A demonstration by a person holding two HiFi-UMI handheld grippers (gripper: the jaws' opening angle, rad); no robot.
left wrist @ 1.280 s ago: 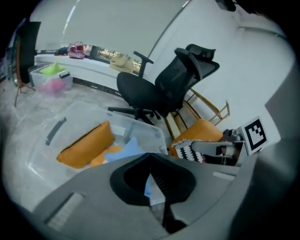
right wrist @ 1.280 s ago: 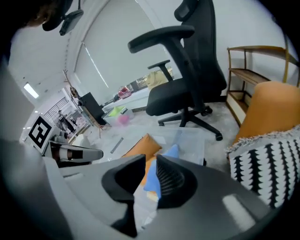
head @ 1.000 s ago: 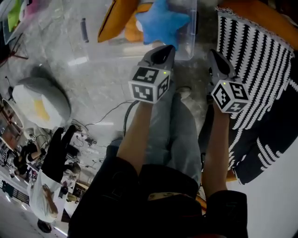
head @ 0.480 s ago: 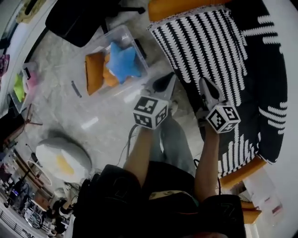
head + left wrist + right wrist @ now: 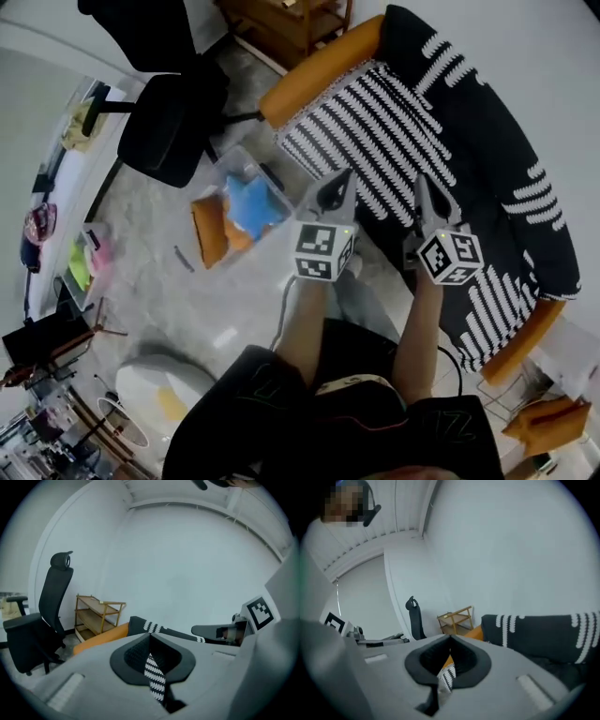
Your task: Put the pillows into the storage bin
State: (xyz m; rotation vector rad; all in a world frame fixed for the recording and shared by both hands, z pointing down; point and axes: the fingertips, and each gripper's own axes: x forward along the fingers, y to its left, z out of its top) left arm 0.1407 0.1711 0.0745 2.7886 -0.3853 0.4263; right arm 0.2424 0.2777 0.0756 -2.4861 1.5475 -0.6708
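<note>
Head view: left gripper and right gripper, fingers together, empty. Facing the sofa, you may overlook the floor pillow.

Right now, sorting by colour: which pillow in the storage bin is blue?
The star-shaped pillow. Its star outline and blue colour set it apart from the orange pillow beside it.

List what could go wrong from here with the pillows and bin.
1. The storage bin already holds a blue star pillow and an orange pillow; the white-and-yellow pillow on the floor may not fit.
2. A cable trails beside the bin: trip or snag risk.
</note>
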